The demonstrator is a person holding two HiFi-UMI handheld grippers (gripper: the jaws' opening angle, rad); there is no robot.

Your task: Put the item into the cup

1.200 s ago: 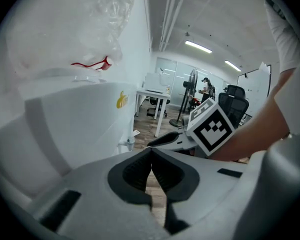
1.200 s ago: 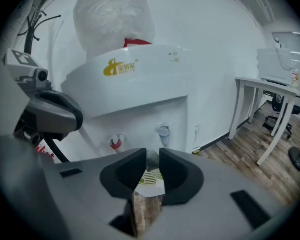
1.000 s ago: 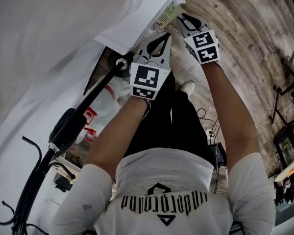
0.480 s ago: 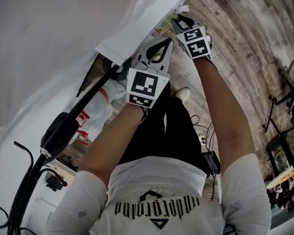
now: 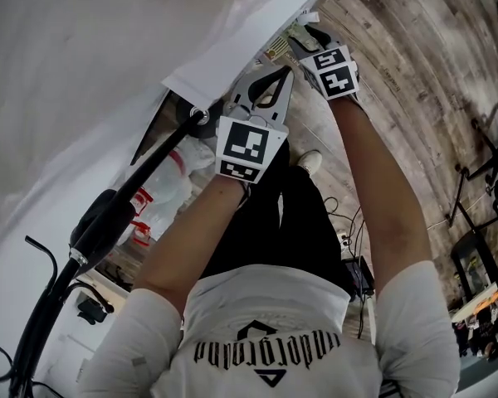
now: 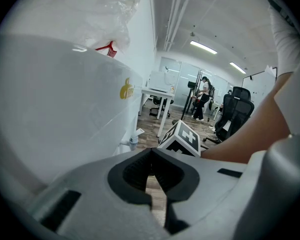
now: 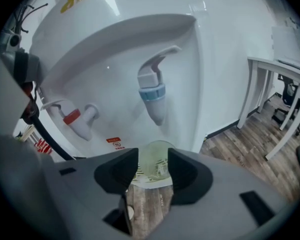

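Cup upright at lower centre, below blue tap | right gripper nearest: jaws just opened wide, cup loose between them | left gripper closed, empty

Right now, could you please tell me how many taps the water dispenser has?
2. In the right gripper view, the blue-collared tap shows just above the cup; the red-collared tap is to its left. The lower front of the water dispenser is hidden.

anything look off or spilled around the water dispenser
Nothing stands out. The cup sits below the blue tap of the water dispenser, and no spill or damage shows around it.
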